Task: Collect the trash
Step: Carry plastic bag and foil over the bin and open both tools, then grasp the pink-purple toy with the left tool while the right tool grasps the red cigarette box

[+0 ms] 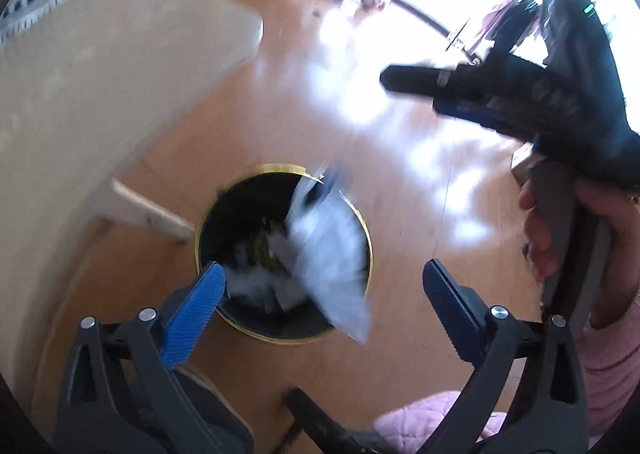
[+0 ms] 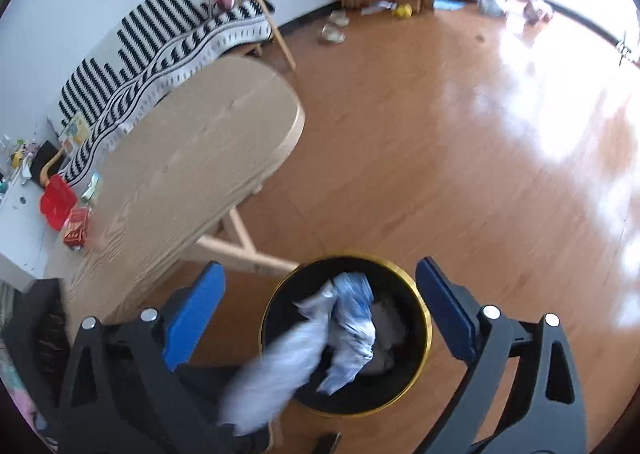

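Two grippers hang above the black, gold-rimmed bin on the wood floor, and neither holds anything. The left gripper has its jaws spread wide over the bin mouth; the right gripper likewise has its jaws parted with nothing between them. A pale plastic wrapper shows as a blurred streak at the bin's rim, partly inside and partly over the edge, apparently dropping free of the jaws. In the right wrist view a bluish crumpled bag lies inside the bin on top of other grey scraps, so the bin is already well filled.

Judging by that, collecting is well under way, and this piece looks all but delivered, provided it lands inside rather than sliding down the outside of the rim. Some work seems left: at the far end of the counter, well away from the bin, a red box, a red sheet and small wrappers sit among clutter. Whether all of those count as trash cannot be told.
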{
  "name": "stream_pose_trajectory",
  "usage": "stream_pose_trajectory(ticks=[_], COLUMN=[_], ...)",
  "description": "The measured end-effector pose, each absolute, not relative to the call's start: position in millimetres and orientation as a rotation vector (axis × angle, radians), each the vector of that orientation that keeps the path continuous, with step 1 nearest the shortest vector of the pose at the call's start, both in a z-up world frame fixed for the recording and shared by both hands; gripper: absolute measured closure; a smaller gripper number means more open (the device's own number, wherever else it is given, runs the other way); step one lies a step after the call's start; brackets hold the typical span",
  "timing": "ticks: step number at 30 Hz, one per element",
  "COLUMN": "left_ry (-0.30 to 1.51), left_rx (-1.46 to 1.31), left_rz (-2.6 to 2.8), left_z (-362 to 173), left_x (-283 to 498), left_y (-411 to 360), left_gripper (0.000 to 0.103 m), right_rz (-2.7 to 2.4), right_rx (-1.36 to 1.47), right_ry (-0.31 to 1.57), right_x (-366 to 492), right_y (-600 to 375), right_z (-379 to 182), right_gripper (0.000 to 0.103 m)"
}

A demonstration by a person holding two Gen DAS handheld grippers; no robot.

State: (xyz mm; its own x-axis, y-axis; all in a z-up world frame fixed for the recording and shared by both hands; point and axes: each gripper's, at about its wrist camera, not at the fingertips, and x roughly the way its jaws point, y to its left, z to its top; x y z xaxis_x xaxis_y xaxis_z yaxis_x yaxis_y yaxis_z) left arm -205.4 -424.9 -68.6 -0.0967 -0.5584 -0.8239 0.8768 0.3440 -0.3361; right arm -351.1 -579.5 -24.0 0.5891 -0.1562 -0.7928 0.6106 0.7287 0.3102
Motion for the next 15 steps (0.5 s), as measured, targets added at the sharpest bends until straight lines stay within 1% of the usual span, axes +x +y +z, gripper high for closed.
stream_pose_trajectory(ticks=[2, 4, 5, 6, 9, 12, 13, 15], left_ry=[1.107, 1.059, 1.042, 1.024, 0.976, 0.916, 0.894, 0.87], left_rx=[0.35, 0.279, 0.246, 0.208, 0.087, -0.001, -0.031, -0.049], left_rz=[-1.225, -1.184, -1.15, -1.113, -0.978, -0.785, -0.699, -0.587], left_z=[-56.4, -40.3, -32.9, -26.1, -7.2, 5.5, 8.0, 8.9], left_x=[-197.0, -183.8, -175.5, -165.6, -131.1, -89.7, -69.0, -41.7], left_y=[-418.3, -401.7, -392.0, -379.5, -332.0, -268.6, -236.2, -198.5], left_gripper=[0.007, 0.007, 0.006, 0.006, 0.006, 0.006, 0.006, 0.006], right_rz=[-0.5, -0.522, -0.529, -0.532, -0.486, -0.361, -0.301, -0.222], right_rx=[0.618, 0.591, 0.569, 0.546, 0.509, 0.504, 0.497, 0.478], right_ry=[0.822, 0.817, 0.813, 0.814, 0.852, 0.892, 0.891, 0.857], right_x=[-350.1, -343.9, -338.5, -330.5, -294.3, -246.8, -223.3, -189.3], right_y=[-579.1, -574.7, -569.8, -563.7, -541.0, -510.5, -493.3, -465.1], right_z=[-21.4, -18.6, -17.4, -17.0, -17.6, -14.7, -9.6, 2.4], right_gripper=[0.01, 0.01, 0.007, 0.007, 0.007, 0.007, 0.007, 0.007])
